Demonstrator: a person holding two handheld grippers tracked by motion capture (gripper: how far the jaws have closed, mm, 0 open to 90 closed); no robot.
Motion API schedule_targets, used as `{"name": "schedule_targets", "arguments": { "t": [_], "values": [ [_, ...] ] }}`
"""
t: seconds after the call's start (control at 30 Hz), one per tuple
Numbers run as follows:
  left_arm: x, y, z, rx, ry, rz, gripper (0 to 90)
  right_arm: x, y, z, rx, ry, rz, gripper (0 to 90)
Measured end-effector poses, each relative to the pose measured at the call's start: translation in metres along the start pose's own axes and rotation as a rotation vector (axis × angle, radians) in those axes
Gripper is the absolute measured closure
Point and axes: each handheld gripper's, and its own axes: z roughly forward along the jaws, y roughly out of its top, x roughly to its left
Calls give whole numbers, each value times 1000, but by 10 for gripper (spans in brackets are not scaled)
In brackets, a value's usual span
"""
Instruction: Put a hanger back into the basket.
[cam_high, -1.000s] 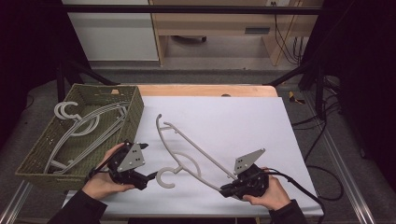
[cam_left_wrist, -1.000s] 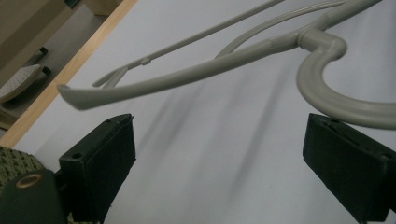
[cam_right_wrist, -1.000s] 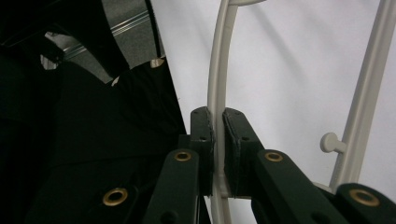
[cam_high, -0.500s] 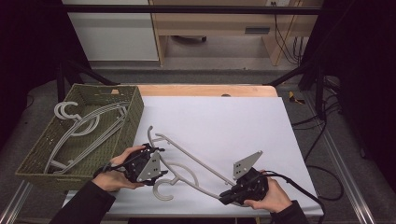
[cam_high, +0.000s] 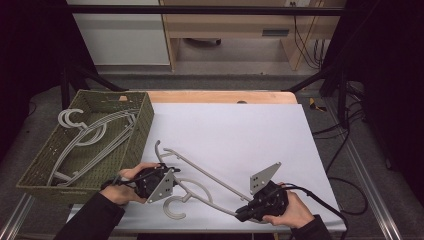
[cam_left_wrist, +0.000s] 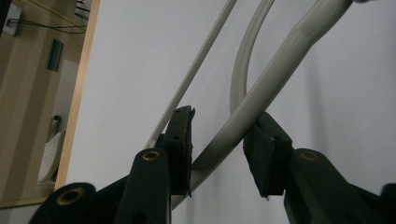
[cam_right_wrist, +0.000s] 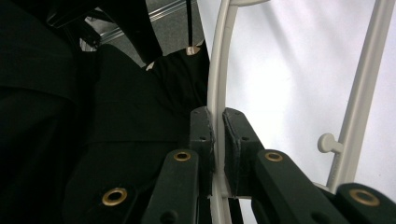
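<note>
On the table: one grey plastic hanger (cam_high: 200, 184) lies across the near part of the white table (cam_high: 240, 135), its hook curling toward the near edge and its long arms running from near the basket across to the person's right hand.
Hangers, counted: one on the table; at least two more, the same pale grey, lie piled in the basket (cam_high: 142, 117), where their arms overlap too much for an exact count.
Baskets, counted: one, woven and olive green, at the left edge of the table, just beside the far end of the loose hanger.
Grippers, counted: two, one in each of the person's hands, both at the near edge of the table.
Left gripper (cam_high: 165, 181): sits over the hanger just above its hook. Its jaws have just been closing and now stand partly apart, with the thick arm (cam_left_wrist: 261, 93) of the hanger slanting between them. In the left gripper view one pad (cam_left_wrist: 180, 140) touches the arm and the other pad (cam_left_wrist: 264, 154) stands right at it; a firm clamp cannot be told.
Right gripper (cam_high: 245, 213): jaws drawn together and clamped on a thin arm (cam_right_wrist: 215, 93) of the hanger near its right-hand end, both pads pressed flat against the rod in the right gripper view.
Hands: the left rests just beside the basket's near corner; the right lies near the table's front right corner.
</note>
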Motion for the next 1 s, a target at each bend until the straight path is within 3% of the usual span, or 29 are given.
{"name": "schedule_targets", "arguments": {
  "t": [0.13, 0.3, 0.43, 0.67, 0.73, 0.77, 0.87, 1.0],
  "values": [
    [-2, 0, 0, -3, 16, 28, 655, -1, 0, 0, 2, 3, -2, 829],
    [-1, -1, -7, -3, 8, 17, 695, -2, 0, -4, -19, -4, -13, 823],
    [-3, -1, -7, -11, 23, 31, 699, -2, -1, -4, -23, -5, -23, 824],
    [-2, -1, -10, -14, -12, 9, 713, -2, -3, -8, -49, -61, -70, 818],
    [-4, 0, -11, 6, -16, 7, 759, -2, -4, -11, -70, -80, -77, 791],
    [-4, 0, -10, 6, -32, 0, 804, -3, -4, -12, -77, -87, -76, 765],
    [-6, 4, -13, 21, -39, 1, 816, -6, -5, -11, -37, -141, -56, 764],
    [-7, 3, -11, 41, -74, -47, 819, -9, -7, -12, -80, -132, -43, 769]
  ]
}}
